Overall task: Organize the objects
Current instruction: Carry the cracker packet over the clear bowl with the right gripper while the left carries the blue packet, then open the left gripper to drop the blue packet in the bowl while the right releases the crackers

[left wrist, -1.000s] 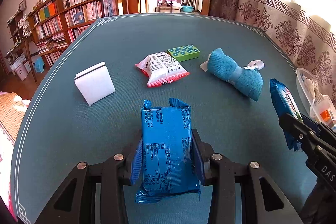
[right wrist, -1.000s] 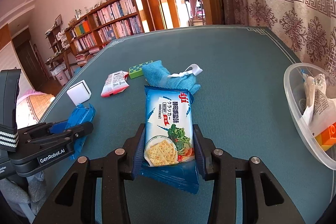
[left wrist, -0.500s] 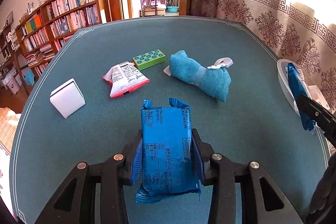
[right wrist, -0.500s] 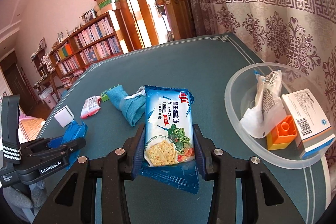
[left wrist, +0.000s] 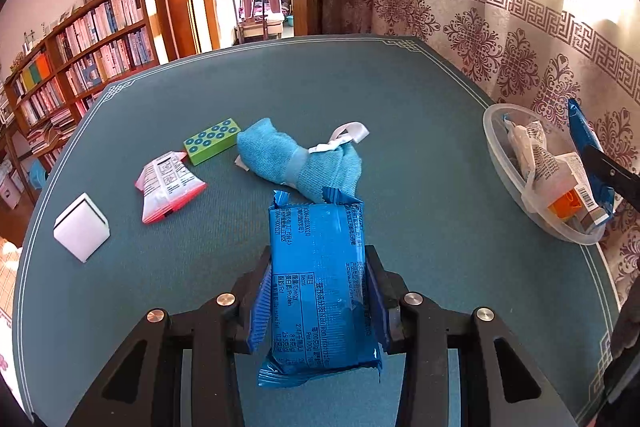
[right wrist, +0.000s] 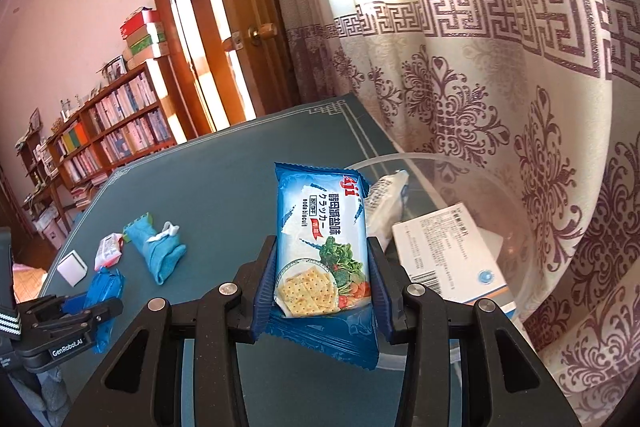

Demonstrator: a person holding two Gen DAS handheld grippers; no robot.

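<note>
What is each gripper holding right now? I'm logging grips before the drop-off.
Left gripper: shut on a blue biscuit packet, back side up.
Right gripper: shut on a soda biscuit packet.

The left gripper point(left wrist: 320, 291) fills the lower middle of its own wrist view, its black fingers point(left wrist: 260, 279) clamped against both long sides of a blue cracker packet point(left wrist: 318, 283), printed back facing the camera. It also shows at the lower left of the right wrist view. The right gripper point(right wrist: 322, 281) sits at the lower middle of its own view, fingers point(right wrist: 382, 279) pressed on another blue soda biscuit packet point(right wrist: 322, 247), front side up. One black finger of it reaches in at the right edge of the left view.
</note>
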